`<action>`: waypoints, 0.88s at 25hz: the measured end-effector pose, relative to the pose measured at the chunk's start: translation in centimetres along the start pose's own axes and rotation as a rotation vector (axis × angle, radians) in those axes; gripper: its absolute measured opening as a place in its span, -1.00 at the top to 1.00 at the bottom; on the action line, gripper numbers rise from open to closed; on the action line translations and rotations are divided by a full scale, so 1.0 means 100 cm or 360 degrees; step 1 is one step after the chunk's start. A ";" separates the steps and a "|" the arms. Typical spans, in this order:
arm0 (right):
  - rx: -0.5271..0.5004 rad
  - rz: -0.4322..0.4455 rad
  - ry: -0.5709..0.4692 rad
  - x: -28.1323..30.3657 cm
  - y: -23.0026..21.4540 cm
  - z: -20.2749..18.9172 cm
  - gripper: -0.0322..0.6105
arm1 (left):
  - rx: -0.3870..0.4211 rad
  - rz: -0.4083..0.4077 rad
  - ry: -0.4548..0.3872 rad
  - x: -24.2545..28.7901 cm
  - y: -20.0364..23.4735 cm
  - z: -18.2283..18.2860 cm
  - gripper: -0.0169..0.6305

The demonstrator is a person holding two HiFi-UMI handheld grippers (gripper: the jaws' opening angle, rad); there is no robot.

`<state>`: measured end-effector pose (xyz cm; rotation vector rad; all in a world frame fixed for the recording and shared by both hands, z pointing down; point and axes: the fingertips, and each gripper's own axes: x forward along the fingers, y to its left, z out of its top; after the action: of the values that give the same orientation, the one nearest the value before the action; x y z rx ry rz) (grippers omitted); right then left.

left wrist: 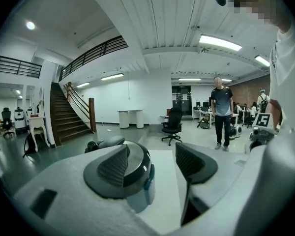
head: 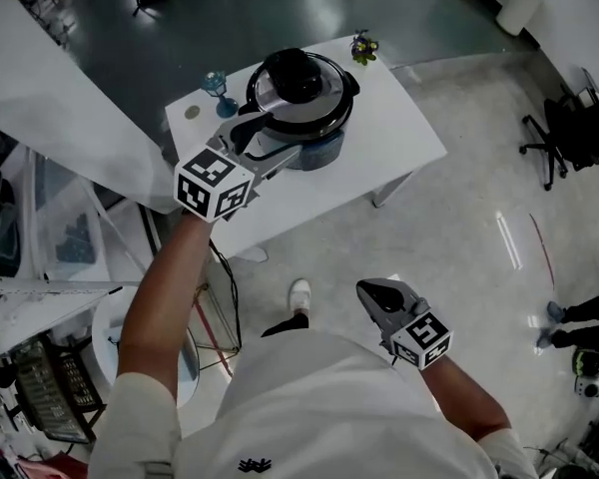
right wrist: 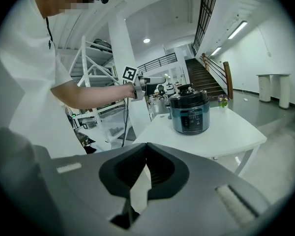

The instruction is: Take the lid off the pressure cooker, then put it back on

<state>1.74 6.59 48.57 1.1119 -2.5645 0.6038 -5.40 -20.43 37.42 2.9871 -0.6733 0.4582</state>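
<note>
The pressure cooker [head: 304,108] stands on a white table [head: 379,158], its silver lid [head: 324,80] with a black knob on top. My left gripper [head: 266,136] is open at the cooker's near left side, nothing between its fingers. In the left gripper view the gripper [left wrist: 152,163] shows its jaws wide apart, the cooker [left wrist: 140,173] partly hidden behind the left finger. My right gripper [head: 365,290] is shut and empty, low by my body and off the table. The right gripper view shows the gripper [right wrist: 146,170] with pads together and the cooker [right wrist: 189,113] well ahead.
A blue glass [head: 216,85] and a small plant [head: 364,47] stand on the table beside the cooker. Metal shelving [head: 40,267] is at my left. An office chair [head: 569,133] is at the right. A person [left wrist: 221,112] stands in the room beyond the table.
</note>
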 end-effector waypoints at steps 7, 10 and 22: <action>0.0048 -0.0107 0.0017 0.025 -0.030 0.013 0.86 | 0.0026 -0.0022 0.0034 0.050 0.067 -0.004 -0.04; 0.0073 -0.0144 0.0018 0.034 -0.040 0.018 0.86 | 0.0034 -0.0035 0.0045 0.068 0.089 -0.005 -0.06; 0.0165 -0.0245 0.0037 0.046 -0.069 0.021 0.86 | 0.0075 -0.0140 0.0124 0.121 0.127 -0.013 -0.10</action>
<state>3.61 -1.52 50.41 1.3137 -2.4243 0.7135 -0.74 -36.73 42.00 3.0091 -0.5299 0.5887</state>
